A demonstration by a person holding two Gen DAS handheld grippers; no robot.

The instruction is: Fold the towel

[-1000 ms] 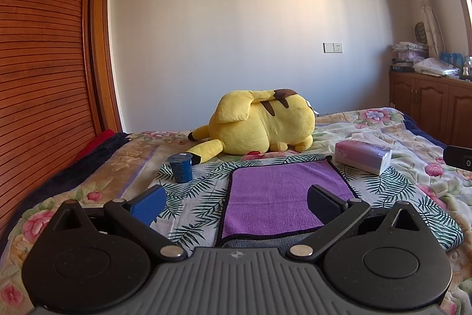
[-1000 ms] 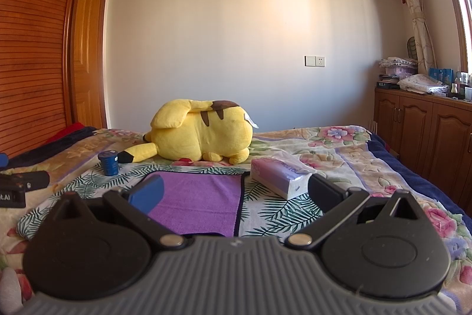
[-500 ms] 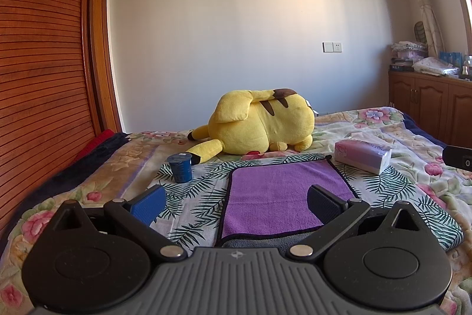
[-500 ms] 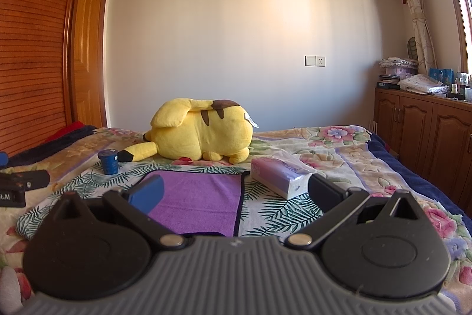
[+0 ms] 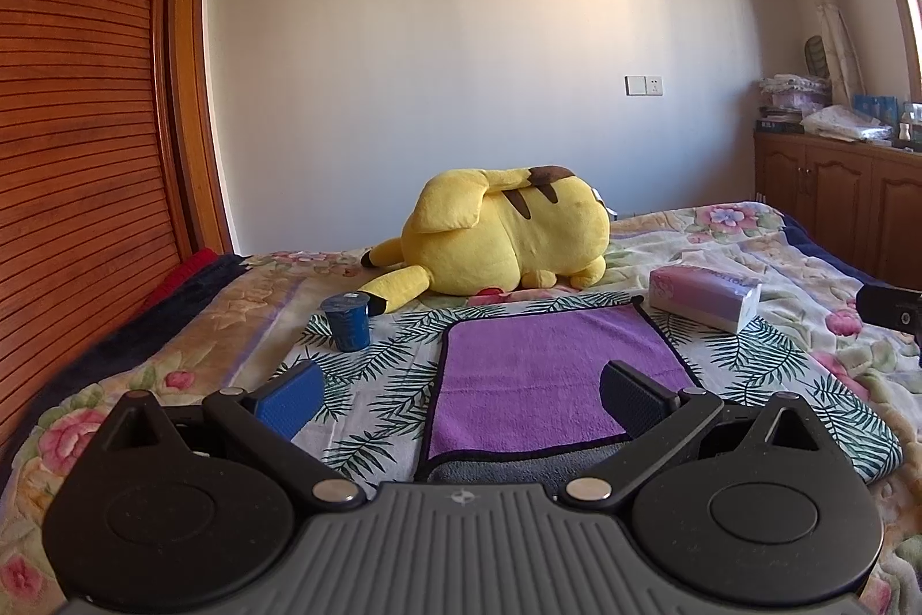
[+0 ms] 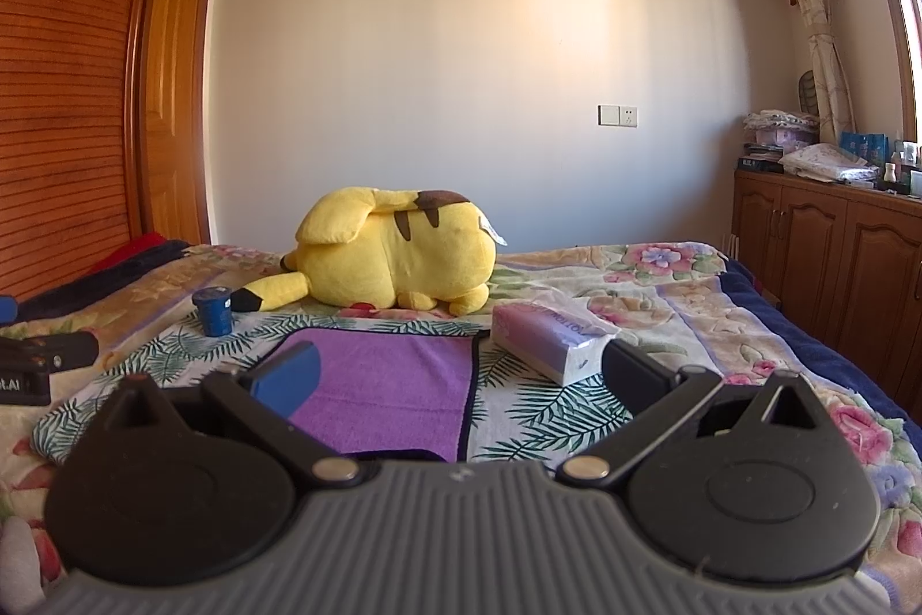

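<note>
We see the purple towel lying flat at lower centre on the bed; left gripper and right gripper hold jaws apart, gripping nothing.

1. Right claw: jaws spread wide, nothing between them; one blue pad, one dark.
2. Purple towel: flat on the bed, dark-edged, partly hidden behind the blue pad.
3. Tissue pack: just beside the towel's right edge.
4. Blue cup: upright, beyond the towel's far left corner.
5. Yellow plush toy: lying behind the towel.
6. Left claw: partly visible at the left border; its state cannot be judged.
</note>
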